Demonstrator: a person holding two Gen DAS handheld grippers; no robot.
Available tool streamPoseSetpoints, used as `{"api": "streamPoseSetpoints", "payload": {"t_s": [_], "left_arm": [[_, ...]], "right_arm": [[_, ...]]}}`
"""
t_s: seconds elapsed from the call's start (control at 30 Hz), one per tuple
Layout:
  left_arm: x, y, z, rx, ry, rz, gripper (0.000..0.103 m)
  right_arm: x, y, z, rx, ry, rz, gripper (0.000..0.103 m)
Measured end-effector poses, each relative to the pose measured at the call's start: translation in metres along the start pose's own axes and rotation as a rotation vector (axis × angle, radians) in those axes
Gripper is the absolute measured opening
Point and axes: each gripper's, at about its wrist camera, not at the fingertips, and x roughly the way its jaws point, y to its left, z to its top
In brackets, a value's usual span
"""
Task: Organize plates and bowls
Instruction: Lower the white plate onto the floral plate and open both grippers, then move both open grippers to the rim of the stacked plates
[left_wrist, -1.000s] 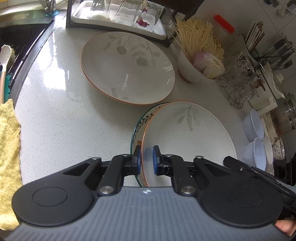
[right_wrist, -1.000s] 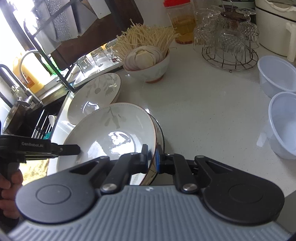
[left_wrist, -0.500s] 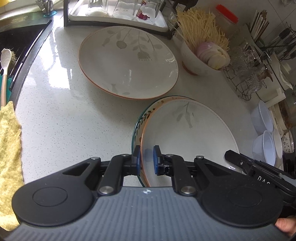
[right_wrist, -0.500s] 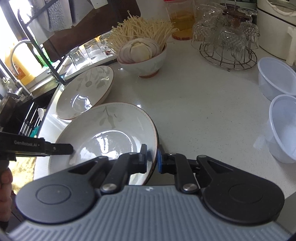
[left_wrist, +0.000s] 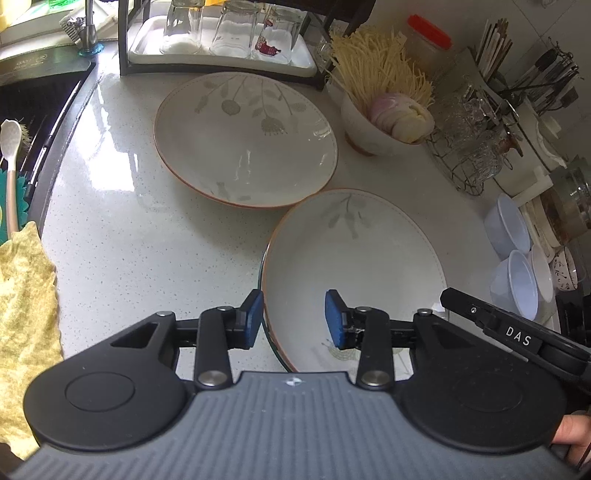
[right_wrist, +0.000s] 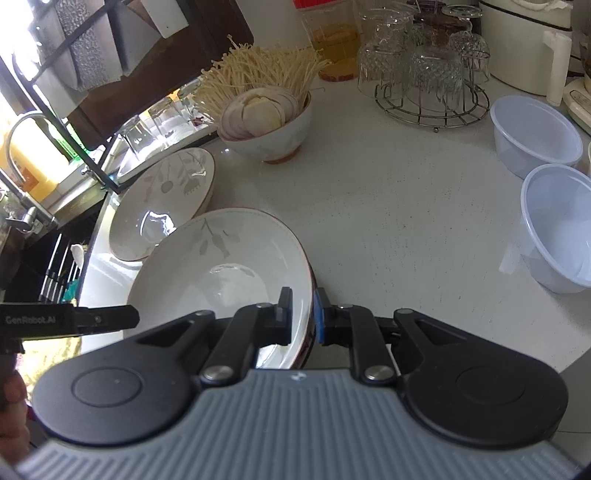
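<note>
A white leaf-patterned plate lies stacked on a green-rimmed plate on the counter; it also shows in the right wrist view. My left gripper is open, its pads apart on either side of the plate's near-left rim. My right gripper is shut on the plate's right rim. A second, matching plate lies further back; the right wrist view shows it too.
A bowl of mushrooms and sliced onion, a wire rack of glasses, plastic bowls, a glass-drying rack, the sink and a yellow cloth surround the plates.
My left gripper has opened and let go of the plate's rim. The plate has sunk down onto the green-rimmed plate below. The right gripper keeps its hold.
</note>
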Motion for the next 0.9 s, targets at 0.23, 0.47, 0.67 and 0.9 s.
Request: {"api": "streamPoseSetpoints", "payload": {"t_s": [0.23,0.47,0.67,0.9], "left_arm": [[-0.036,-0.019,0.000,0.064,-0.071,0.017,0.043],[-0.076,-0.049,-0.006,0.110,-0.142,0.007,0.043],[-0.102,-0.074,-0.016,0.133,-0.202,0.012,0.043],[-0.123,-0.094,-0.033,0.111,-0.240,0.024,0.043]], "right_arm": [[-0.034,0.009,0.003,-0.013,-0.063,0.040,0.016],[-0.082,0.020,0.011,-0.055,-0.150,0.096,0.016],[-0.109,0.024,0.013,-0.128,-0.187,0.140,0.016],[-0.125,0.020,0.013,-0.167,-0.192,0.183,0.016]]}}
